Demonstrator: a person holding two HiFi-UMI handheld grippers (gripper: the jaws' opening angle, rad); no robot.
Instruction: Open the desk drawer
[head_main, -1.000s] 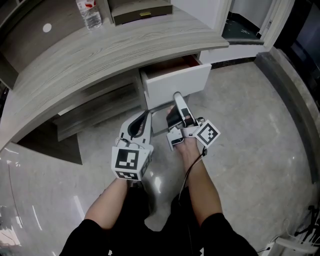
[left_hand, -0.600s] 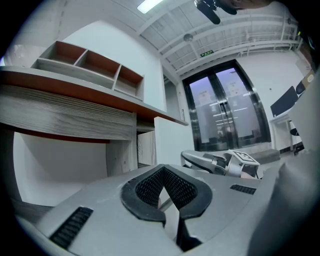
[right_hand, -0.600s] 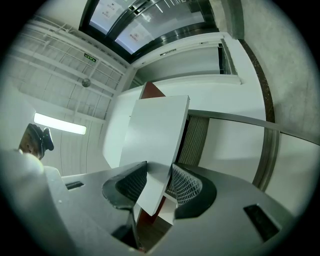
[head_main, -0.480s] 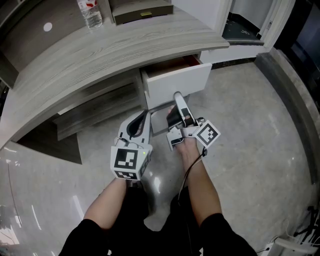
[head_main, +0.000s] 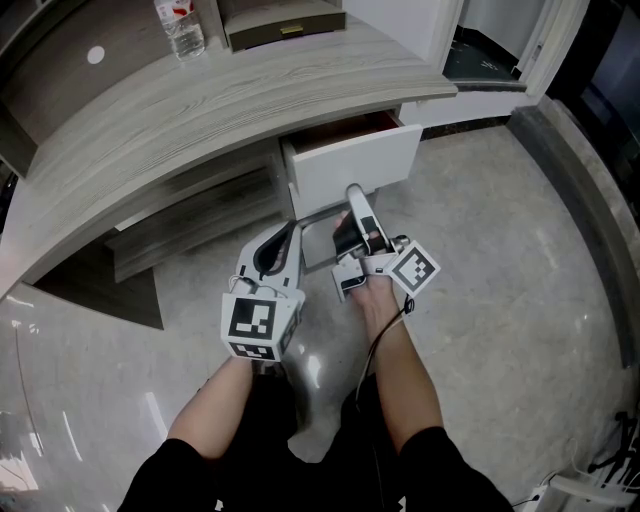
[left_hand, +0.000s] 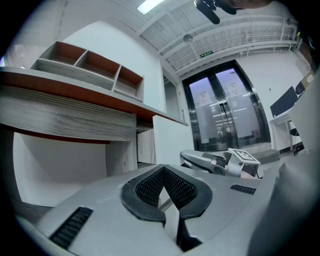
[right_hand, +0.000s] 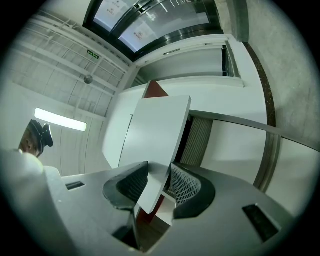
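The white drawer stands pulled partly out from under the grey wood-grain desk, its reddish inside showing. My right gripper reaches up to the lower edge of the drawer front. Its jaws have just been closing, and that panel's edge sits between the pads, which touch it on both sides. My left gripper hangs shut and empty to the left of the right one, short of the desk. In the left gripper view the left gripper points level at the desk's underside, with the drawer beyond.
A water bottle and a flat box stand on the desk. A low shelf runs under the desk left of the drawer. Polished stone floor spreads to the right. Glass doors close off the far side.
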